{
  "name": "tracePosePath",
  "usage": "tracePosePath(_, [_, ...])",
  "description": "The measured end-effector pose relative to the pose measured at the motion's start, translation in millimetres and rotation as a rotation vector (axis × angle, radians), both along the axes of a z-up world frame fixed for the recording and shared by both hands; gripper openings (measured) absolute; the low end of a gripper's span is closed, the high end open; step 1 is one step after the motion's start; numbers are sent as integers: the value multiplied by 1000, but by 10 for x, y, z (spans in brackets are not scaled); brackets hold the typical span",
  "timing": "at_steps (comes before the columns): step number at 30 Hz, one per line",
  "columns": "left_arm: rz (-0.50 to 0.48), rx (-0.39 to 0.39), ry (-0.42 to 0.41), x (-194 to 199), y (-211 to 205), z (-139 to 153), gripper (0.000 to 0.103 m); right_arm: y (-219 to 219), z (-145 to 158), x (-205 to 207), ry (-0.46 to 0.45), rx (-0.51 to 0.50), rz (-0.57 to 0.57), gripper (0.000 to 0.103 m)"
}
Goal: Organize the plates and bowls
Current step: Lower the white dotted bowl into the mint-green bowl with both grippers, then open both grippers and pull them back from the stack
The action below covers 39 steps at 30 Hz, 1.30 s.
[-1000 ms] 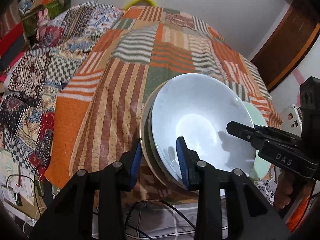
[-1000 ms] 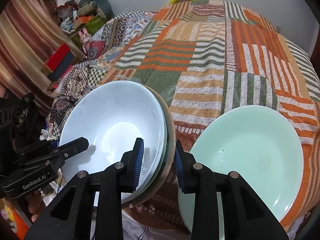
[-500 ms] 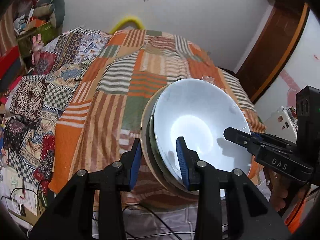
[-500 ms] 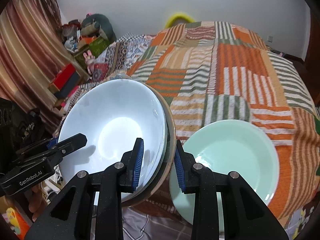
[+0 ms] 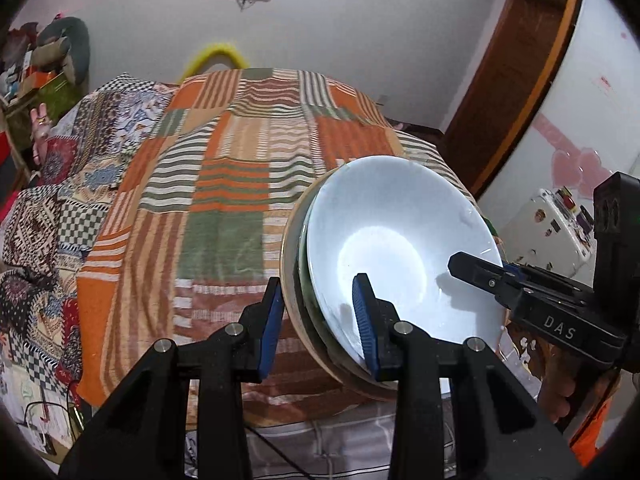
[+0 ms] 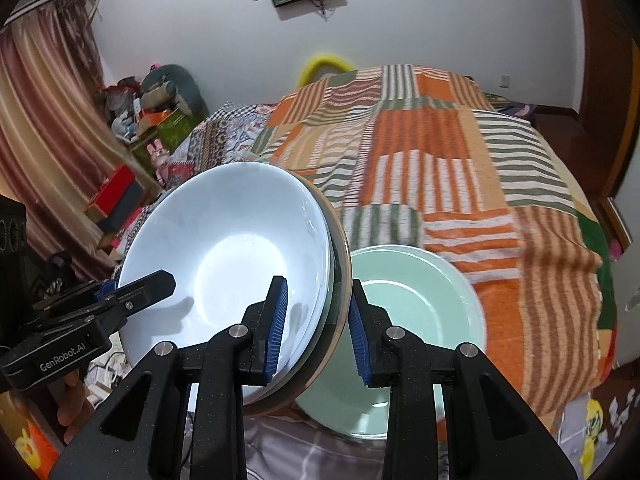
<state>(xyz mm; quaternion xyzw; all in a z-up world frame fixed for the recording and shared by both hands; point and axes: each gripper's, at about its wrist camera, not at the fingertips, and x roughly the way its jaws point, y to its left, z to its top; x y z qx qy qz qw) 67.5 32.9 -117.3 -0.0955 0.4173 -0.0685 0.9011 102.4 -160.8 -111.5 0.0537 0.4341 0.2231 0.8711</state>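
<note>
Two grippers share one load above the near edge of the bed [image 6: 460,184], whose patchwork blanket [image 5: 224,184] fills most of both views. That load is a stack of dishes [image 6: 224,264] held clear of the blanket and tipped up on edge, so its open face turns toward the person while its back faces the bed. Lying on the blanket just beside and below the stack, on its right, is a pale green bowl [image 6: 416,292], flat, open side up, with nothing in it. Topmost in the stack is a white bowl [image 5: 396,248], also empty, nested over a greenish dish and a tan plate whose rims alone show. From the left, the left gripper [image 5: 318,316] pinches the near rim of the stack, one pad behind the tan plate and one inside the white bowl. From the right, the right gripper [image 6: 316,320] clamps the same rim further along in the same way, and it is the nearer of the two to the green bowl. My guess is the next move carries the stack rightward and levels it over the green bowl; tilted this steeply, the inner dishes could slip against each other unless both hands turn together
</note>
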Motion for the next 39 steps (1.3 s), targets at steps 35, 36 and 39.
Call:
tracePosePath(35, [-121,27,208,580,-676,-756,35,-632,-589,115,169,-18,-116,27])
tracePosePath(36, [-122,25,209,578,-673,-760,35,-631,-586,100,163,-23,-110,27])
tracePosePath(39, [-125,12,209,570,-669,-776,34,-597,-607,101,158,-24,-106,30])
